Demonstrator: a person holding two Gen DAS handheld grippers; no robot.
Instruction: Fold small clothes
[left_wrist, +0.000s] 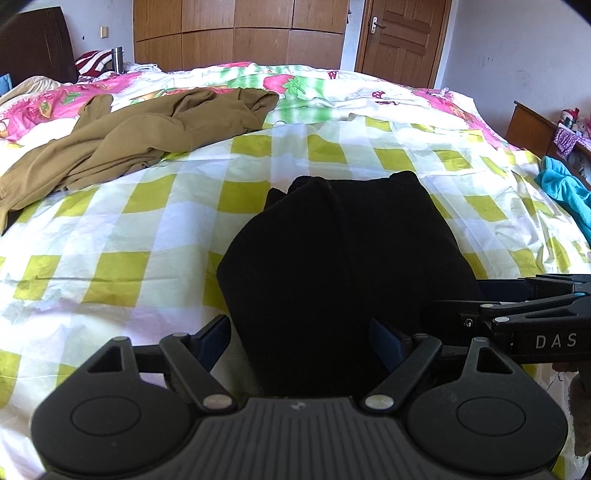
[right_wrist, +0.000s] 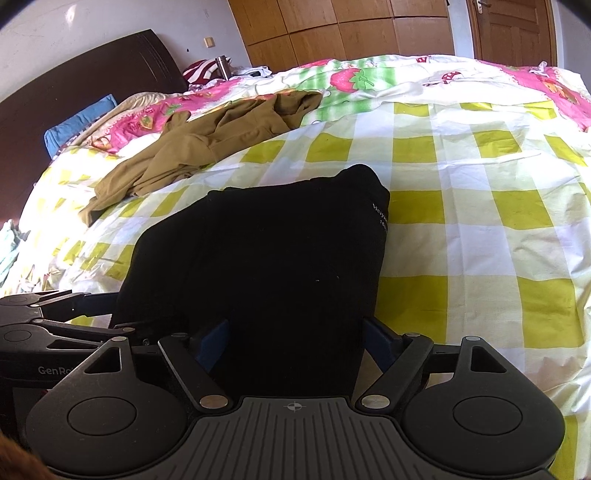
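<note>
A black garment (left_wrist: 343, 251) lies folded on the yellow-and-white checked bedsheet (left_wrist: 110, 266); it also shows in the right wrist view (right_wrist: 266, 258). My left gripper (left_wrist: 301, 345) is open, its jaws wide apart around the garment's near edge. My right gripper (right_wrist: 295, 341) is open too, straddling the near edge just to the right. The right gripper shows at the right edge of the left wrist view (left_wrist: 517, 314); the left gripper shows at the left edge of the right wrist view (right_wrist: 55, 317). An olive-brown garment (left_wrist: 147, 136) lies crumpled at the far left of the bed.
A pink strawberry-print quilt (left_wrist: 295, 85) covers the far side of the bed. A turquoise cloth (left_wrist: 565, 188) hangs off the right edge. A dark headboard (right_wrist: 92, 85), wooden wardrobe (left_wrist: 240, 33) and door (left_wrist: 402, 37) stand beyond.
</note>
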